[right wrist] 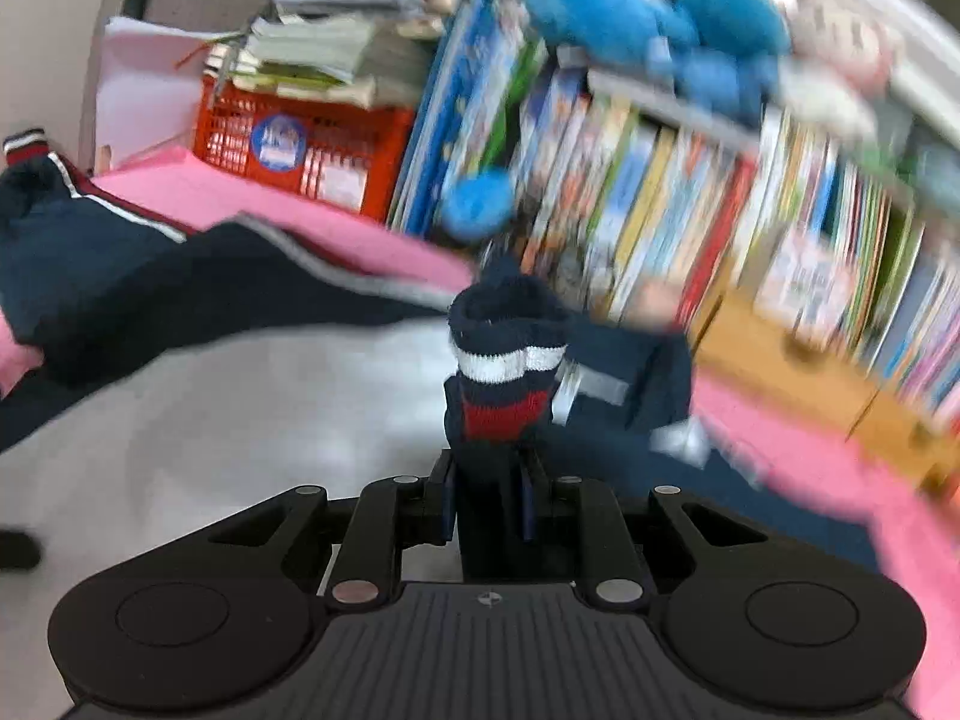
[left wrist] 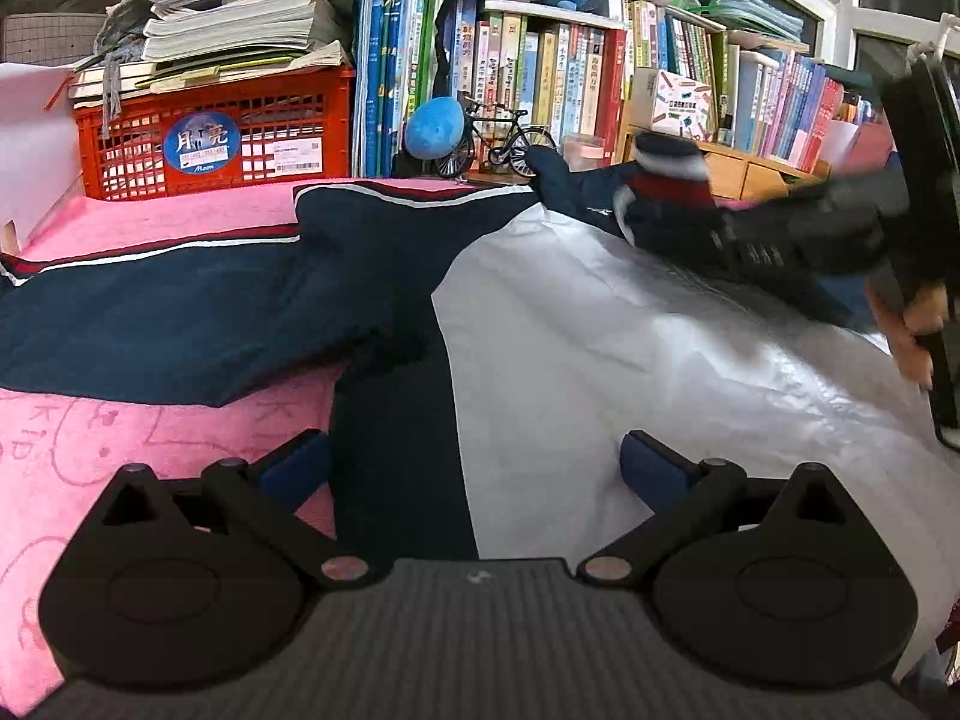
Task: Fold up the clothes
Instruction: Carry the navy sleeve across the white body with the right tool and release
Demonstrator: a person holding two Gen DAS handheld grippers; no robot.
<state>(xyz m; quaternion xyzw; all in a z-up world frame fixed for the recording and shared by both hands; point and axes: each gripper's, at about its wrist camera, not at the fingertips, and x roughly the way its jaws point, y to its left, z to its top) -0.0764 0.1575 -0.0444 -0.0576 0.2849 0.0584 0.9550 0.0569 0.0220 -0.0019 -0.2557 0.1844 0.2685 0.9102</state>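
The jacket (left wrist: pixel 168 312) is matt navy cloth outside, with a smooth silvery-white lining (left wrist: pixel 630 348) that catches a faint sheen and shows fine creases. Its cuff (right wrist: pixel 504 372) is ribbed knit in navy, white and red, coarse-looking, clamped between the right gripper's (right wrist: pixel 487 504) fingers. Under it lies a pink towel (left wrist: pixel 90 438), soft and napped, with outline drawings pressed in. The left gripper (left wrist: pixel 474 468) is matt black plastic with dull metal pivot pins and a ribbed grey body. At 11 o'clock a glossy red plastic crate (left wrist: pixel 210 132) carries paper stacks; at 2 o'clock, drawers (left wrist: pixel 750 171) of pale wood.
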